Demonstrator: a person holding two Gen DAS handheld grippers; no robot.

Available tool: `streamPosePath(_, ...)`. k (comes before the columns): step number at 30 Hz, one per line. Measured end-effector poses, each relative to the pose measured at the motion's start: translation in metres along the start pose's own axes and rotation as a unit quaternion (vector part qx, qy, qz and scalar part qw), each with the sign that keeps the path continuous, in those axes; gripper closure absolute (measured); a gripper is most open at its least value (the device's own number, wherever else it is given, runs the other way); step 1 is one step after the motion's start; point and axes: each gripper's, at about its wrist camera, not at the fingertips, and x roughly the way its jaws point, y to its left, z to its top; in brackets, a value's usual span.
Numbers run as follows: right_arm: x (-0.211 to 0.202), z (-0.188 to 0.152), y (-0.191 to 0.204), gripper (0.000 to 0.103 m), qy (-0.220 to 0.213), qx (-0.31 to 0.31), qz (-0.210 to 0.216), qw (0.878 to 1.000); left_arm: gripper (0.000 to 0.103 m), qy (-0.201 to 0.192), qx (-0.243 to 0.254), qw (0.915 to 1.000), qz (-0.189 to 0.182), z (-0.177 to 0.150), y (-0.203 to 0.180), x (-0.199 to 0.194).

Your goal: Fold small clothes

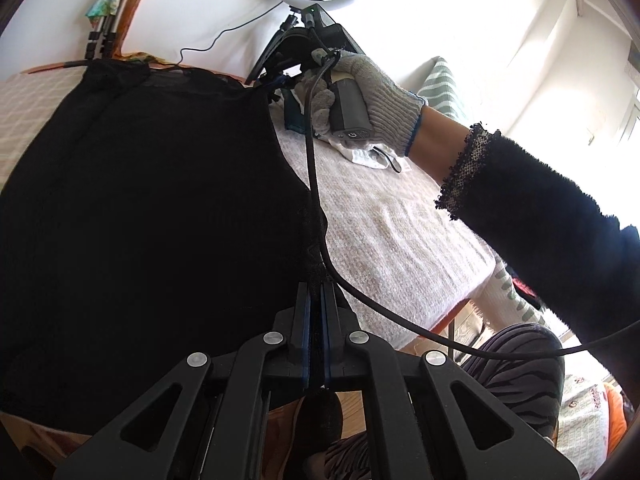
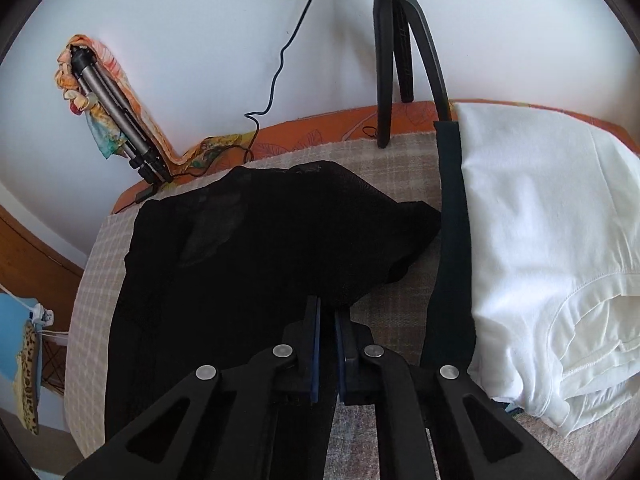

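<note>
Claws both clench the sheer black garment [image 2: 260,248]: left claw [image 1: 316,292] pinches its edge, right claw [image 2: 326,312] its hem. Only the right view shows folded white cotton [image 2: 540,240] beside it; only the left shows the gloved hand [image 1: 372,96] beyond, over the nubby blanket [image 1: 400,232].

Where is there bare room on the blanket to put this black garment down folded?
Bare plaid blanket lies between the black garment and the dark strip, back toward the tripod. More shows along the garment's left edge. The right side is crowded by the white clothes.
</note>
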Motion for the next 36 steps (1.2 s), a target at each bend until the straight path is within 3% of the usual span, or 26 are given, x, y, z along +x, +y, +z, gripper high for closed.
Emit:
streamPosePath(7,-0.005,0.013,0.068,0.100,-0.007,-0.098,-0.080,0.992,0.101,-0.029,-0.020,0.9993,0.010,-0.008,0.013,-0.030)
streamPosePath(12,0.017,0.010,0.120,0.100,0.005,-0.180,-0.130,0.975,0.101,-0.040,-0.041,0.9982,0.019,-0.014,0.026,-0.042)
streamPosePath(16,0.041,-0.001,0.154,0.100,0.020,-0.224,-0.142,0.964,0.101,-0.043,-0.059,0.9969,0.029,-0.018,0.039,-0.050)
streamPosePath(21,0.069,-0.012,0.183,0.100,0.037,-0.247,-0.135,0.959,0.101,-0.040,-0.075,0.9954,0.046,-0.025,0.057,-0.057)
streamPosePath(27,0.078,-0.021,0.193,0.094,0.048,-0.247,-0.086,0.964,0.101,-0.017,-0.074,0.9958,0.052,-0.034,0.061,-0.053)
streamPosePath(29,0.070,-0.023,0.192,0.080,0.049,-0.248,-0.055,0.966,0.101,-0.001,-0.071,0.9963,0.048,-0.036,0.059,-0.048)
streamPosePath(31,0.054,-0.021,0.185,0.075,0.038,-0.240,-0.030,0.970,0.101,0.012,-0.070,0.9964,0.046,-0.038,0.060,-0.047)
streamPosePath(34,0.021,-0.011,0.158,0.071,0.018,-0.191,0.051,0.980,0.099,0.037,-0.062,0.9963,0.046,-0.036,0.060,-0.049)
streamPosePath(36,0.000,0.000,0.132,0.070,-0.003,-0.147,0.078,0.986,0.091,0.047,-0.052,0.9960,0.056,-0.035,0.059,-0.056)
